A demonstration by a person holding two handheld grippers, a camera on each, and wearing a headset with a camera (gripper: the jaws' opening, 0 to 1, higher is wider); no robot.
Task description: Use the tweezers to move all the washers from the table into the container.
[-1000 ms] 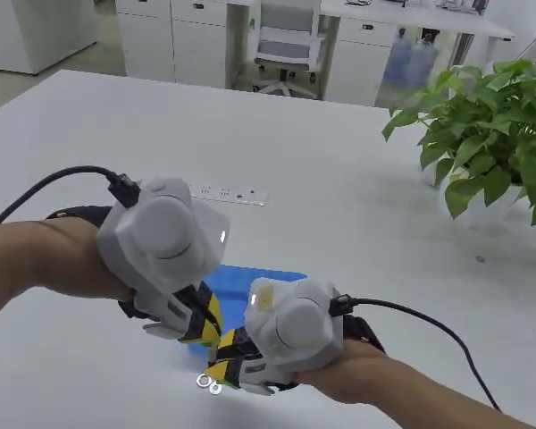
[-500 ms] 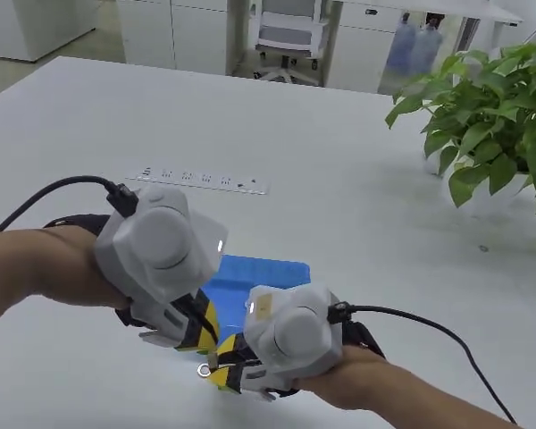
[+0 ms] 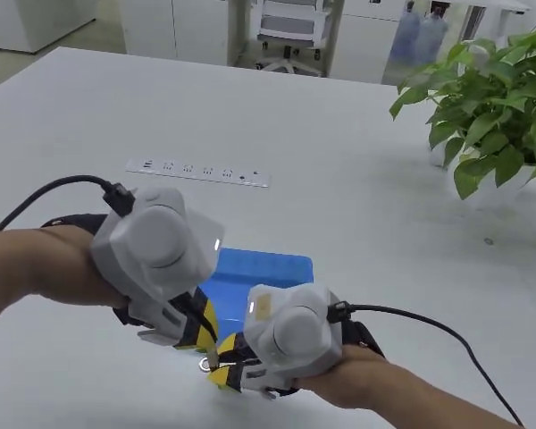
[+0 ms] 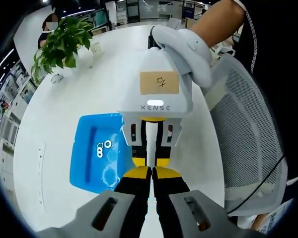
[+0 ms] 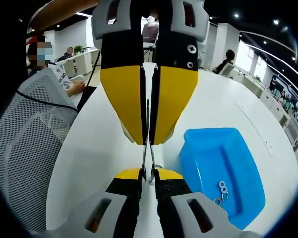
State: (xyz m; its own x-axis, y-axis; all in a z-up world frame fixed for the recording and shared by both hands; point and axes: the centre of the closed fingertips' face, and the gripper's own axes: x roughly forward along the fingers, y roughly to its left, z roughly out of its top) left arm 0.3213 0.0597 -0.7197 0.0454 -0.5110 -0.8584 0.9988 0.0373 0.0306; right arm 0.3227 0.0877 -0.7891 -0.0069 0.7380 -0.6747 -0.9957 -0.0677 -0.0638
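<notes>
My two grippers meet tip to tip over the white table (image 3: 357, 197), just in front of the blue container (image 3: 263, 271). Left gripper (image 3: 201, 326) and right gripper (image 3: 221, 362) both have their yellow jaws shut on the thin metal tweezers (image 5: 148, 134), which run between them. In the left gripper view the tweezers (image 4: 149, 144) lead from my left gripper (image 4: 151, 173) to the right gripper (image 4: 150, 159). One washer (image 3: 203, 364) lies on the table under the jaws, also seen as a washer (image 5: 158, 167) beside the tweezers. Three washers (image 4: 103, 148) lie in the container (image 4: 89, 168).
A white power strip (image 3: 196, 170) lies beyond the container. A potted plant (image 3: 491, 107) stands at the right. An office chair (image 3: 290, 31) is behind the table's far edge. Cables (image 3: 429, 326) trail from both grippers. A mesh chair (image 4: 243, 129) is near the table's front edge.
The head camera has tipped down. Both grippers stay pressed together at the tweezers. Two washers showed in front of the right gripper a second ago; one shows now.
</notes>
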